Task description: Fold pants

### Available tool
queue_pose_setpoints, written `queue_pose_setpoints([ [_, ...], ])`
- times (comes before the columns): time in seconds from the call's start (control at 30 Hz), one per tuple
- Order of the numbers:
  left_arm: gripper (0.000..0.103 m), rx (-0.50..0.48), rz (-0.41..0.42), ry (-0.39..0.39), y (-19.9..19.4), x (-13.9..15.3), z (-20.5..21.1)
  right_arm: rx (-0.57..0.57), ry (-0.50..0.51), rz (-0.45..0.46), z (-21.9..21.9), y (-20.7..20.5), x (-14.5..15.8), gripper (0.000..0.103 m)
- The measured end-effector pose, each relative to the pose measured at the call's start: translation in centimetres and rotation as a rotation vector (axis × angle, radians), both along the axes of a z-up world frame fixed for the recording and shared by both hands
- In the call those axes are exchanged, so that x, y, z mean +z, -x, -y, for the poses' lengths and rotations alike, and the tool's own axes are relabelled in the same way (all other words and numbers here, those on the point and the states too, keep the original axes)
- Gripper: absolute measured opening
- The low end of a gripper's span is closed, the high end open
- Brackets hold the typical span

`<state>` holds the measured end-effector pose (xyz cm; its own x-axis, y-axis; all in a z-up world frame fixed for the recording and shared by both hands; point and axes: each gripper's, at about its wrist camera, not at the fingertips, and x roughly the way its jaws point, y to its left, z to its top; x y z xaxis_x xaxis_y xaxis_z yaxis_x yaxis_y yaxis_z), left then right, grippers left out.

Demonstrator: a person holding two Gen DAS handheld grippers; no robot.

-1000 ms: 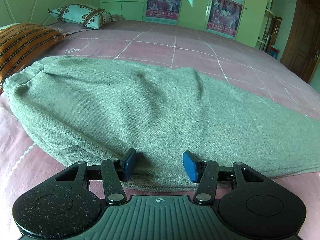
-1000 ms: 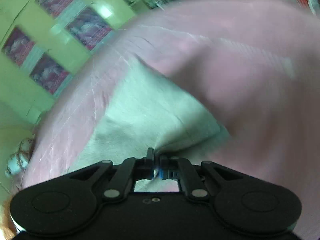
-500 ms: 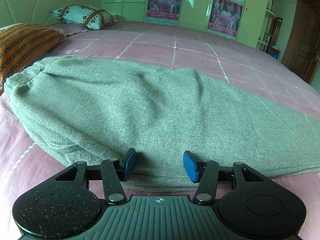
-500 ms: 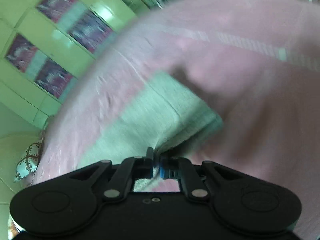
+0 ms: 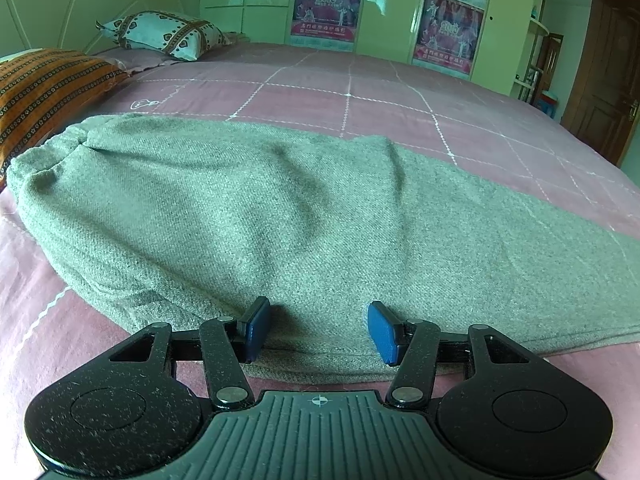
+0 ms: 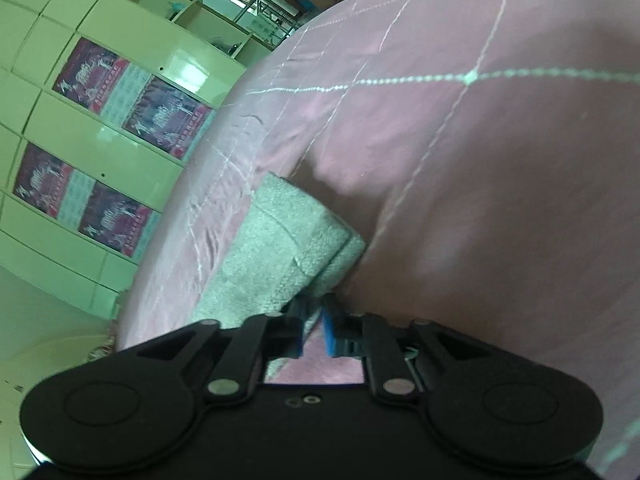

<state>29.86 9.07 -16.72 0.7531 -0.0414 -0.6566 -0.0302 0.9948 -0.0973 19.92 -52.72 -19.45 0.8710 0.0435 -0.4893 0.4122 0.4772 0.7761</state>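
Releasing: my right gripper (image 6: 314, 326) jaws are opening, grey knitted pants (image 5: 280, 216) hem just leaving them at 12 o'clock.
Left gripper (image 5: 318, 330): unclenched, straddling the near edge.
Care: I'd let go low.

Around you: a bedroom with a pink bed and green cupboards

You have a pink bedspread (image 5: 400, 92) with a white stitched grid under everything, an orange striped pillow (image 5: 44, 84) at the left edge, and a pale patterned pillow (image 5: 164, 34) further back by the headboard (image 5: 60, 4). Beyond the bed you see pale green wardrobe doors (image 5: 392, 8) carrying purple posters (image 5: 326, 6), open corner shelves (image 5: 538, 40) to their right, and a dark wooden door (image 5: 604, 76) at the far right
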Motion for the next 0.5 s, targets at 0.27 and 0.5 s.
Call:
queue_pose_setpoints([
  [0.27,0.055,-0.007,-0.035,0.020,-0.5,0.8,-0.4,0.040,0.237,0.054,-1.6,0.3,5.7,0.000],
  [0.5,0.059,-0.023,-0.012,-0.011,-0.2,0.3,0.0,-0.025,0.056,-0.032,0.7,1.2,-0.2,0.000],
])
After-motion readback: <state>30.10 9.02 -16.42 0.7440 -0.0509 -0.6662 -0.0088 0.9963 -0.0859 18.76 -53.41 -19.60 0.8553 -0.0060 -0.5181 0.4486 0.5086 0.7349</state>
